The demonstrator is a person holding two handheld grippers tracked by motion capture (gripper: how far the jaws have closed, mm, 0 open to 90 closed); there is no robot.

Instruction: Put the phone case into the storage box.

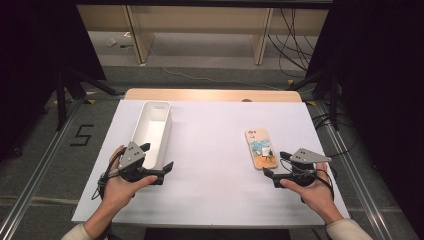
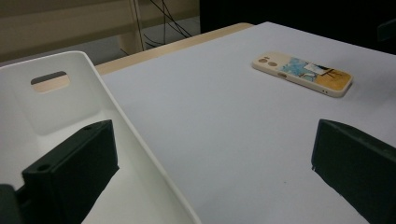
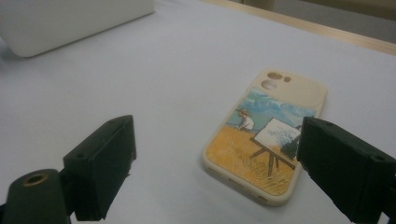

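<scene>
Since the left gripper (image 1: 157,157) sits at the near end of the white bin (image 1: 159,107), with one jaw over the bin's inside and the other out over the table (image 1: 210,145), it looks set to steady or take that near wall. Its jaws are spread wide and nothing is pinched between them. Probably the smart thing here is to keep that hand put so the bin doesn't slide around.

Moving right, the phone case (image 1: 260,148) lies flat on the table, printed side up, well apart from the bin. The right gripper (image 1: 276,164) is just beside the case's near end, jaws wide open and not gripping anything. In the right gripper view, one jaw overlaps the case's right edge while the other hangs out over bare table to the left.

So the step in hand is likely the pickup of the case. It's thin and flat, so the person should probably centre the jaws across its width, get low enough to catch the side edges, and close gently so it doesn't skate off.
</scene>
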